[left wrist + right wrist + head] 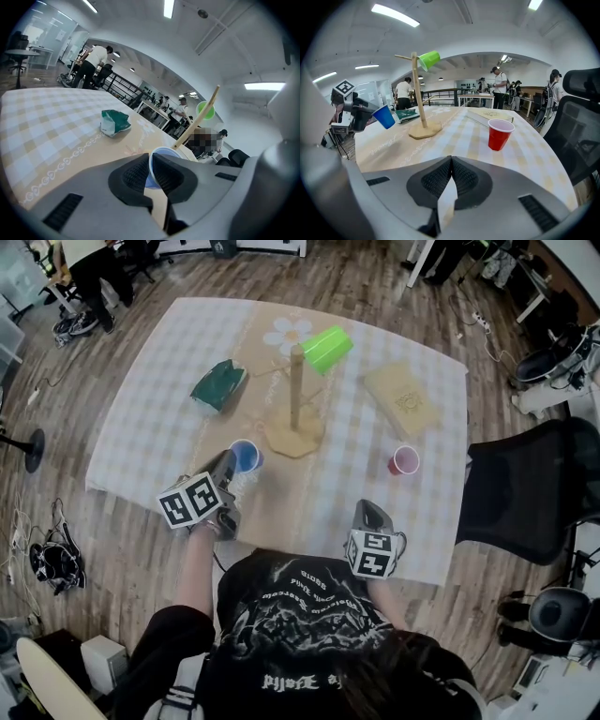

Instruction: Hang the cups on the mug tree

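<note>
Pretty sure that blue cup (245, 457) is flimsy, feather-light plastic, so the left gripper (229, 467) pinching its thin wall at the rim, just off the table (150, 409) by the mug tree (295, 395), could crush it, while the right gripper (371, 509) sits closed on nothing.

Left tool (151, 171) clamped, right tool (451, 176) closed

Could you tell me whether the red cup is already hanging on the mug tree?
No, the red cup stands upright on the table, apart from the mug tree.
</note>
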Available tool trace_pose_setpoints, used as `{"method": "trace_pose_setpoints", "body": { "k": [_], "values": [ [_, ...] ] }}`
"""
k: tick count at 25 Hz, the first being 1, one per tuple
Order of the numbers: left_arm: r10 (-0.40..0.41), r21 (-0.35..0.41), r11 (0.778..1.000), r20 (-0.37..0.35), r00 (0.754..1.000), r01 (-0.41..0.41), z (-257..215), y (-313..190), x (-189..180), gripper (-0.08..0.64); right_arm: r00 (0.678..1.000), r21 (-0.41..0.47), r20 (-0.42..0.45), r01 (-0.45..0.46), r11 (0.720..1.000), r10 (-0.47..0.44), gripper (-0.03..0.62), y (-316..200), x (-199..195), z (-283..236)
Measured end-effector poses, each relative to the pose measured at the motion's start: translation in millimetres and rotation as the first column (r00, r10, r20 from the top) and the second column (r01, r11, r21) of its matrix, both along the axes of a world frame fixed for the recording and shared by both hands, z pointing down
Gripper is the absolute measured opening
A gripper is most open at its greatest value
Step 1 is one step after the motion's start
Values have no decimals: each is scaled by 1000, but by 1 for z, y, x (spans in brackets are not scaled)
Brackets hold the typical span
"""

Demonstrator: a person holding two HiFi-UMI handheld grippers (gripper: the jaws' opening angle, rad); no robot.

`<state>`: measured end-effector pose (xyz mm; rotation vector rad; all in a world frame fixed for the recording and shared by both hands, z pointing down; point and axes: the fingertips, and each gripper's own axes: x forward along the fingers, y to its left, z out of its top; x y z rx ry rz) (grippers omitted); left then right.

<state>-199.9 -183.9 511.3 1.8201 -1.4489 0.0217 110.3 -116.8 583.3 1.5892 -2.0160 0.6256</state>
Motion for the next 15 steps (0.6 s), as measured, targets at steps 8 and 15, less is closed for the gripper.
{"method": "trace_pose_setpoints", "body": {
  "k": [8,15],
  "values": [
    [-64,25,998,67,996,62,-47,-15,0,41,1000,-3,1,8,1000,-8,8,2,-1,0],
    [-66,98,994,170,983,49,-85,-37,0,41,1000,-3,-5,11,1000,-11,8,4,-2,-1]
  ]
}}
